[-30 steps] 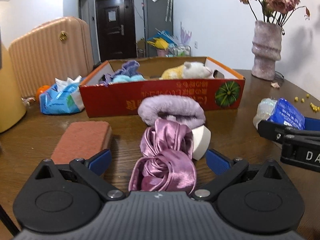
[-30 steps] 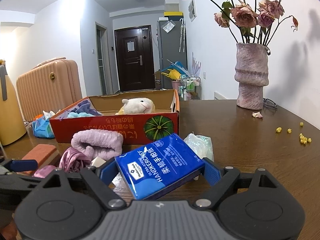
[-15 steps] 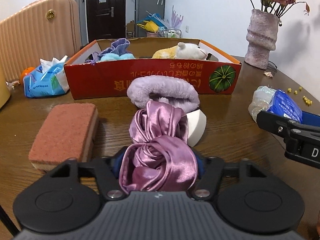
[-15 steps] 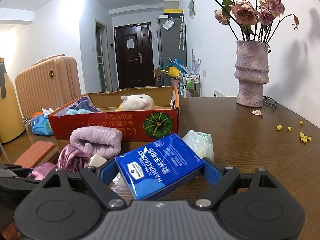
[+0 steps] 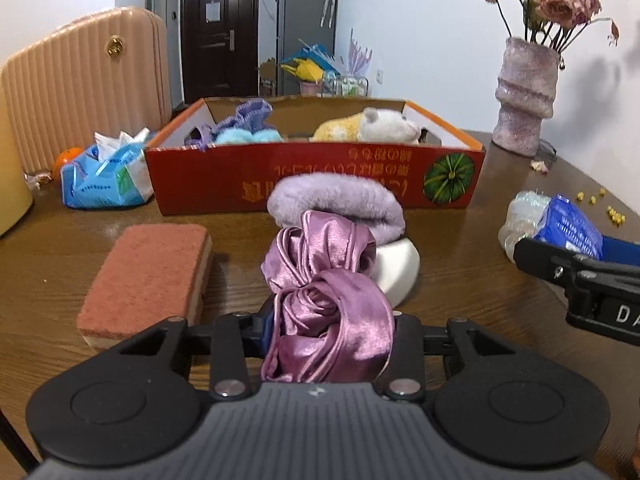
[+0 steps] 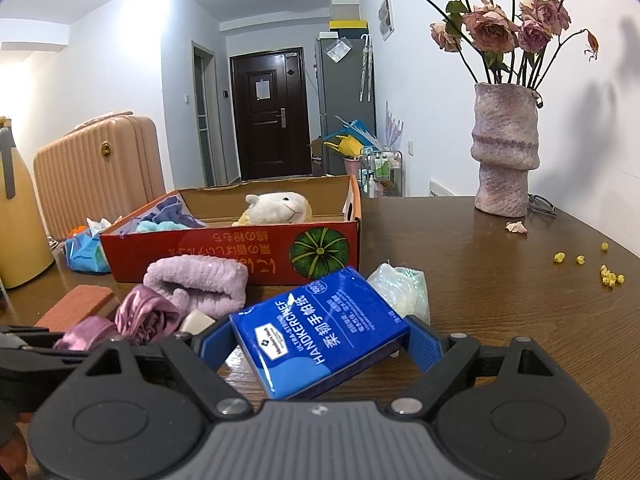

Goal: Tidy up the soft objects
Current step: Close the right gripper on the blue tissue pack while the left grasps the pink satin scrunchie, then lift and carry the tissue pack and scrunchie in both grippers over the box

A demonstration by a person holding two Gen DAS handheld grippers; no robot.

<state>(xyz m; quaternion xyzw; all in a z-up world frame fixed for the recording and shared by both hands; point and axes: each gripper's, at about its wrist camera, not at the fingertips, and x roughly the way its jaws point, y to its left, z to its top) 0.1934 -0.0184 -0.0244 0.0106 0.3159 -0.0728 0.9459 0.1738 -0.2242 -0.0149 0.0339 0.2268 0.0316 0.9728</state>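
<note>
My left gripper (image 5: 330,326) is shut on a purple satin scrunchie (image 5: 328,300), held just above the table. Beyond it lie a lilac fuzzy roll (image 5: 336,202) and a white sponge wedge (image 5: 398,270). My right gripper (image 6: 316,340) is shut on a blue handkerchief tissue pack (image 6: 320,330), with a clear plastic bag (image 6: 400,286) right behind it. The red cardboard box (image 5: 312,180) stands further back and holds a plush sheep (image 5: 368,130) and blue-purple fabric (image 5: 244,128). The box also shows in the right wrist view (image 6: 240,254).
A brown-topped sponge block (image 5: 148,276) lies at the left. A blue wet-wipe pack (image 5: 106,180) sits left of the box. A vase of dried roses (image 6: 504,152) stands far right, with yellow crumbs (image 6: 608,276) on the table. A beige suitcase (image 5: 80,92) stands behind.
My left gripper closed on the scrunchie and lifted it slightly. My right gripper kept its hold on the tissue pack and barely moved.
</note>
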